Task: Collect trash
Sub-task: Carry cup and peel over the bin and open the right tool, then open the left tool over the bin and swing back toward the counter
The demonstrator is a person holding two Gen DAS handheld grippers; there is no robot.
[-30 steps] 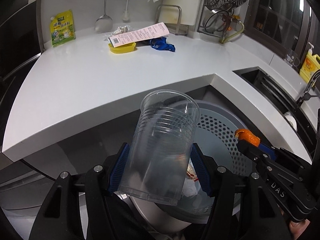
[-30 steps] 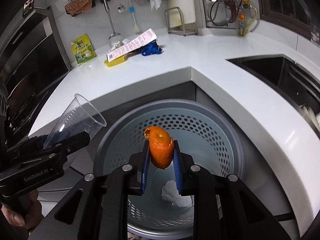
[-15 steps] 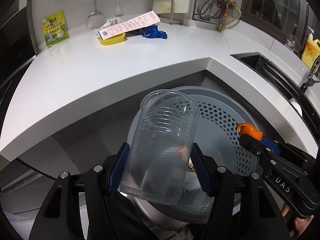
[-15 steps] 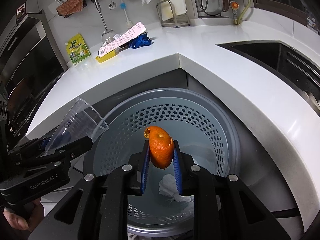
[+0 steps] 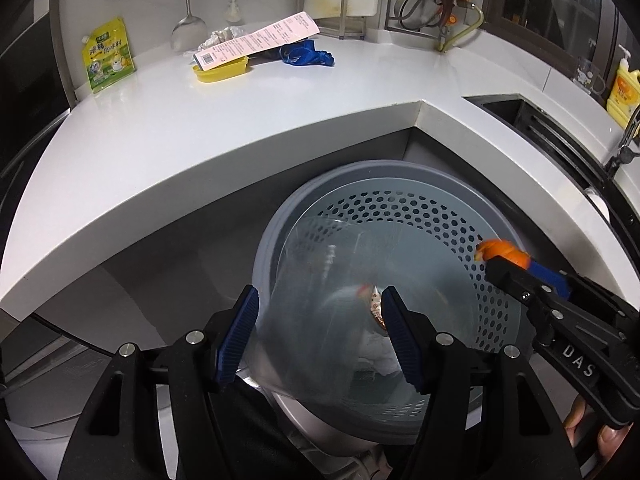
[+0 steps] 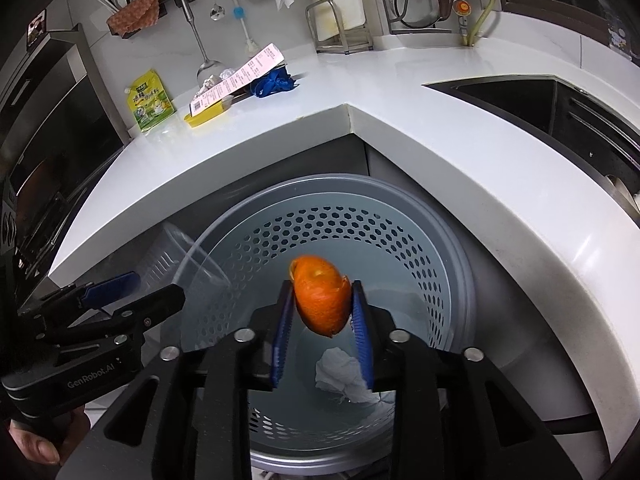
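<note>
Both grippers hang over a grey perforated bin (image 5: 360,168) (image 6: 340,178) that stands below the counter corner. A clear plastic cup (image 5: 332,320) (image 6: 180,256) is between the blue pads of my left gripper (image 5: 320,300) (image 6: 156,288). Its jaws are opening, and the cup is blurred and slipping towards the bin. My right gripper (image 6: 321,282) (image 5: 508,266) is opening too. An orange peel (image 6: 320,300) (image 5: 500,250) sits loose between its pads, with a gap on each side. A crumpled white tissue (image 6: 344,376) lies at the bin's bottom.
The white L-shaped counter (image 5: 200,140) wraps behind the bin. On it lie a yellow dish (image 5: 220,70) under a long receipt (image 5: 260,40), a blue bag (image 5: 306,56) and a green-yellow pouch (image 5: 108,60). A dark sink (image 6: 520,96) is at the right.
The right jaws have parted and the peel has loosened and sagged. The cup, sharp and upright in the left pads before, is now blurred and lower. The left gripper moved further over the bin.
</note>
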